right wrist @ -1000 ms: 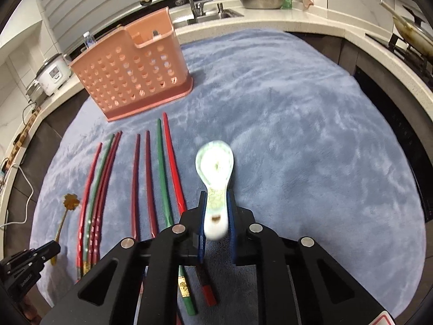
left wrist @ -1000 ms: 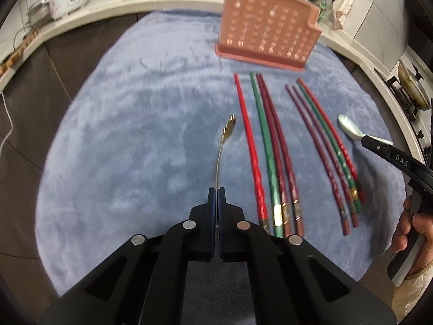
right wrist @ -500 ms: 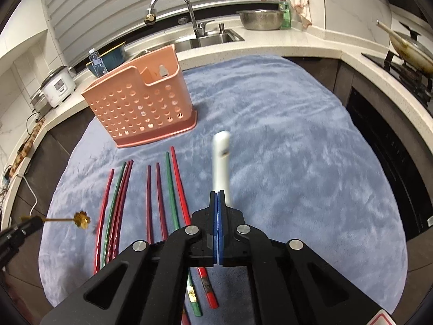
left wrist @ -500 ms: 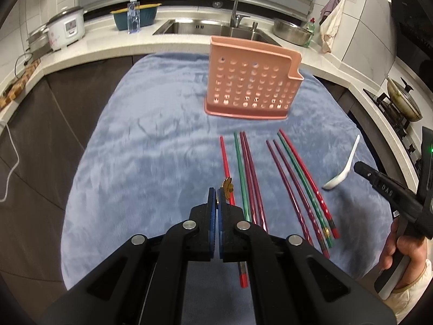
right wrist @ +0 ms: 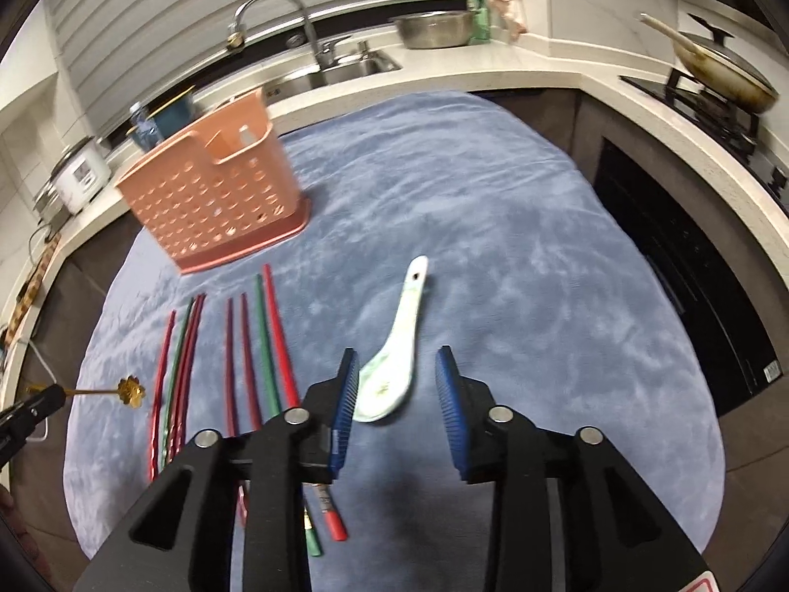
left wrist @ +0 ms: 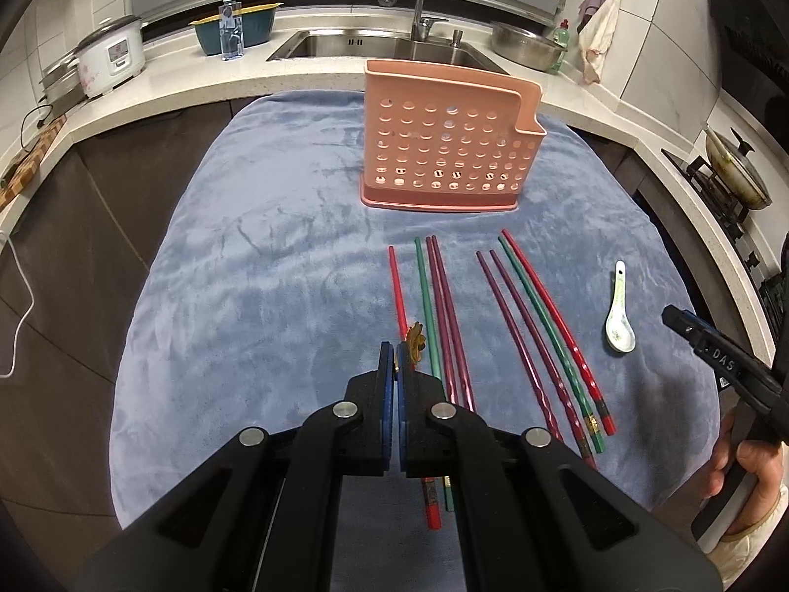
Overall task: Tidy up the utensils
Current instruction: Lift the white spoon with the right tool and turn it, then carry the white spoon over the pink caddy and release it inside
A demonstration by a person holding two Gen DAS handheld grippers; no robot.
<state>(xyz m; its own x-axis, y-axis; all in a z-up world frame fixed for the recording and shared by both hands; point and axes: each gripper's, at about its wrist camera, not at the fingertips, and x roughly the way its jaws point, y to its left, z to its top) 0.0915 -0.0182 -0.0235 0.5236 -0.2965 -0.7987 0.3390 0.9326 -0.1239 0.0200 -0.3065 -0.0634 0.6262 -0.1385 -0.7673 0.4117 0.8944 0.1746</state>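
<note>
Left wrist view: your left claw (left wrist: 396, 365) was pressed together on the thin handle of the gold flower spoon (left wrist: 415, 336), its flower-shaped head sticking up just past the tips.
Gold spoon, right wrist view: it (right wrist: 129, 390) was held off the cloth, to the left of the leftmost chopsticks, handle running into your left claw (right wrist: 47, 397) at the picture's left edge.
Right claw: yours (right wrist: 397, 385) stood spread and was opening, blue pads clear of everything; the white ceramic spoon (right wrist: 394, 360) showed between the pads but was not pinched.
White spoon: it lay on the blue cloth (left wrist: 256, 271), bowl toward you, handle pointing away; in the left wrist view it (left wrist: 619, 311) sat to the right of the chopsticks and apart from them, just ahead of your right claw (left wrist: 683, 323).
Chopsticks: eight lay on the cloth in two groups of four (left wrist: 434, 306) (left wrist: 537, 325), red, green and purple, tips toward the holder.
Holder: the pink perforated utensil holder (left wrist: 448, 148) stood upright at the far end of the cloth, near the sink (left wrist: 375, 47); its inside could not be seen from the left wrist.
Bench: the cloth covered it.
Your right hand (left wrist: 749, 473): it was wrapped on the right claw's grip at the lower right edge.
</note>
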